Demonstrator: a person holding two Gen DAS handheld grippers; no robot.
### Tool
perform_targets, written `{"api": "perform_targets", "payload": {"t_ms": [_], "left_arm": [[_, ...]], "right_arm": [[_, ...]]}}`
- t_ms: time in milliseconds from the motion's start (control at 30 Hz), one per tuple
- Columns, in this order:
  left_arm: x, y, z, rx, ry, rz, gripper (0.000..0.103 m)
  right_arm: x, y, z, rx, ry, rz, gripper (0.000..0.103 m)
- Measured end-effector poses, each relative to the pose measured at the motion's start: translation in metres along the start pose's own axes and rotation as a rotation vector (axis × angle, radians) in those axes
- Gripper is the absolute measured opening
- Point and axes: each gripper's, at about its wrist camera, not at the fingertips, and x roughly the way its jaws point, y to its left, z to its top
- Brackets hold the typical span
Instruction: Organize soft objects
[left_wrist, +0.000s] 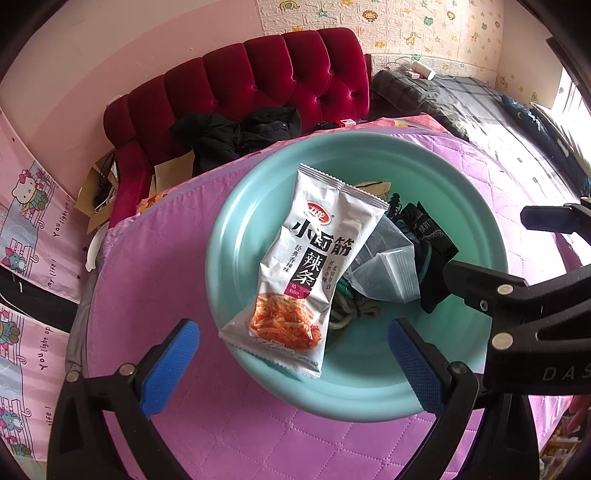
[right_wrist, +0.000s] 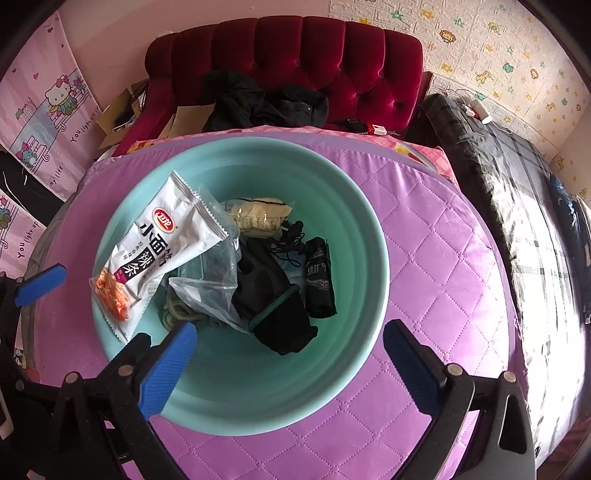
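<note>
Snack packet (left_wrist: 301, 273): light, crinkly, slippery; propped on basin (left_wrist: 369, 155) rim; best pinched at crimped edge. Both grippers' fingers (left_wrist: 168, 363) wide apart, empty.

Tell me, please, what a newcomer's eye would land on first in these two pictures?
Probably the big turquoise basin in the middle of the purple quilted cover, with a white snack packet leaning over its left rim. Beside the packet lie a clear plastic bag and dark cloth items. Behind it all stands a deep red tufted sofa, and both claws, left and right, hang open and empty above the basin.
</note>
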Motion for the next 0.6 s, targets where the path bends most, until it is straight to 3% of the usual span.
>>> {"api": "perform_targets", "payload": {"t_ms": [600], "left_arm": [[-0.065,-0.006,-0.037,-0.097,-0.032,0.034,0.103]], "right_arm": [[-0.062,0.011,-0.045,-0.027,-0.046,0.008,0.103]]}}
